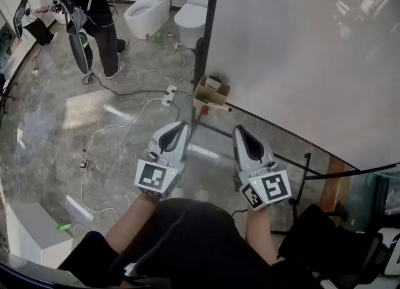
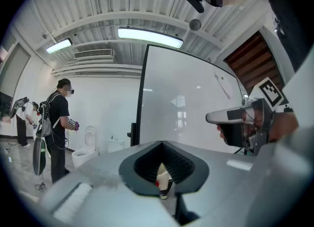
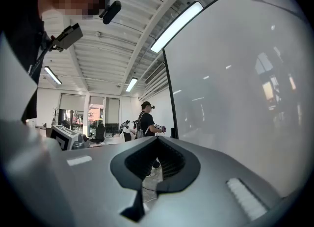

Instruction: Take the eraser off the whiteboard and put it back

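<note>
The person holds both grippers level in front of the body, side by side but apart, pointing toward the left edge of the whiteboard. The left gripper has its jaws pressed together at the tips with nothing caught between them. The right gripper shows the same closed shape in its own view, with the tips meeting and empty.

The whiteboard stands to the right of the scene, with a dark post along its left edge and a ledge along its bottom. At the lower left corner of the board, just beyond the gripper tips, sits a tan box. A pale block on top of it may be the eraser, though it is too small to be sure. Neither gripper touches the box or the board. In the left gripper view the box shows far off through the gap behind the closed tips.

On the grey stone floor a white power strip lies to the left of the box, with its cable trailing toward the near left. A small bottle lies further left. At the far side stand two toilets, and another person in dark clothes stands to their left. A black chair sits at the near right.
</note>
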The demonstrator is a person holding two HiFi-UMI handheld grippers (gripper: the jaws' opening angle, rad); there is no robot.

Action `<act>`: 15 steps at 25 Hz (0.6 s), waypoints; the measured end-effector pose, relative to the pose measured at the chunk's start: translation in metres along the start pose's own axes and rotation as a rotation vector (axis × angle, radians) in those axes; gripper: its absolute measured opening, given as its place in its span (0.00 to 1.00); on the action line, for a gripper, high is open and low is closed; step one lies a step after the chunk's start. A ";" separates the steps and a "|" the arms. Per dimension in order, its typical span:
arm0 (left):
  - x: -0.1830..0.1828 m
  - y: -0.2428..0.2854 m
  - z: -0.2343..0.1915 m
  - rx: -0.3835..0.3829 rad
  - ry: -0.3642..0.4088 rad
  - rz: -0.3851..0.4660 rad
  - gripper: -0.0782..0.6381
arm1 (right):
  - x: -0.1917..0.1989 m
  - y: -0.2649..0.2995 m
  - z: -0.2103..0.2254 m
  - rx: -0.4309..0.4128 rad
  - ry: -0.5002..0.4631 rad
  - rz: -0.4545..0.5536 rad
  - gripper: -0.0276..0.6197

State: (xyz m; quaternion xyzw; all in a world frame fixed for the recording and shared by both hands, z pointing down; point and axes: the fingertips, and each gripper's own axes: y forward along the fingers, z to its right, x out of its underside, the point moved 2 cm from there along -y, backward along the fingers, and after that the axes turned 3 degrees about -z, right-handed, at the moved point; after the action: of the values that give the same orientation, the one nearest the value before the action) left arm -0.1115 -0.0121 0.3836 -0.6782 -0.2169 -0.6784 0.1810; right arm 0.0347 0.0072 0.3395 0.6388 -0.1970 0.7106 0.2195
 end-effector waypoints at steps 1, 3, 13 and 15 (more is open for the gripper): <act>-0.001 0.001 -0.002 -0.001 -0.001 0.001 0.12 | 0.000 0.003 -0.001 -0.003 -0.001 0.000 0.06; -0.001 0.002 -0.006 -0.001 -0.002 0.001 0.12 | 0.000 0.007 -0.003 -0.006 -0.002 -0.002 0.06; -0.004 0.001 -0.014 0.019 0.001 0.011 0.12 | -0.001 0.012 -0.010 0.014 -0.006 -0.005 0.06; -0.004 0.000 -0.016 0.023 0.000 0.011 0.12 | -0.001 0.013 -0.012 0.014 0.007 -0.005 0.06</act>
State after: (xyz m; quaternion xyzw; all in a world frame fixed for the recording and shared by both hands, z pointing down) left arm -0.1255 -0.0207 0.3796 -0.6774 -0.2208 -0.6748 0.1926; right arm 0.0179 0.0030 0.3375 0.6383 -0.1895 0.7137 0.2174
